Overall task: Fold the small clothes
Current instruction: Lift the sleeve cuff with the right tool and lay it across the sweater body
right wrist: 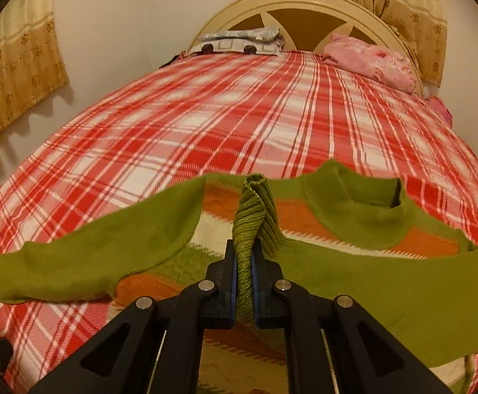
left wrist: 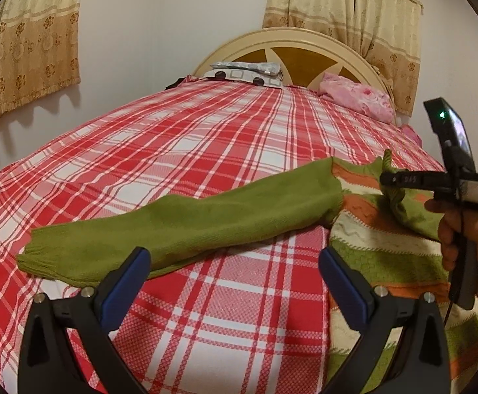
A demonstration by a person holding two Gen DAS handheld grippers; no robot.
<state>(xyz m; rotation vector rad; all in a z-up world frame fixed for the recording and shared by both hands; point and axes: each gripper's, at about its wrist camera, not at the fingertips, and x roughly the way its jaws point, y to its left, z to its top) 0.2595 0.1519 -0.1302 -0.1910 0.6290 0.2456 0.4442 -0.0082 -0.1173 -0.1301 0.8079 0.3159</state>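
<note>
1. The left sleeve (left wrist: 179,226) of the small sweater (right wrist: 337,229) lies flat on the red and white checked bedspread (left wrist: 173,138). It stretches out to the left, and its ribbed end is near the left edge of the bed.
2. The left gripper (left wrist: 235,282) hovers low over the bedspread with its jaws wide apart. It holds nothing. Its left finger (left wrist: 124,282) is just beside the lower edge of the sleeve; whether it touches it, I cannot tell.
3. The body of the sweater, with green, orange and cream stripes, lies on the right part of the bed, near the front edge. Its collar (right wrist: 373,193) points to the headboard (right wrist: 304,10).
4. The right gripper (right wrist: 243,282) has its jaws closed tight on the ribbed cuff (right wrist: 255,216) of the right sleeve (right wrist: 386,282). The cuff stands up twisted above the striped body.
5. The right sleeve lies across the lower part of the body.
6. A pink pillow (left wrist: 360,98) lies at the head of the bed, at the right.
</note>
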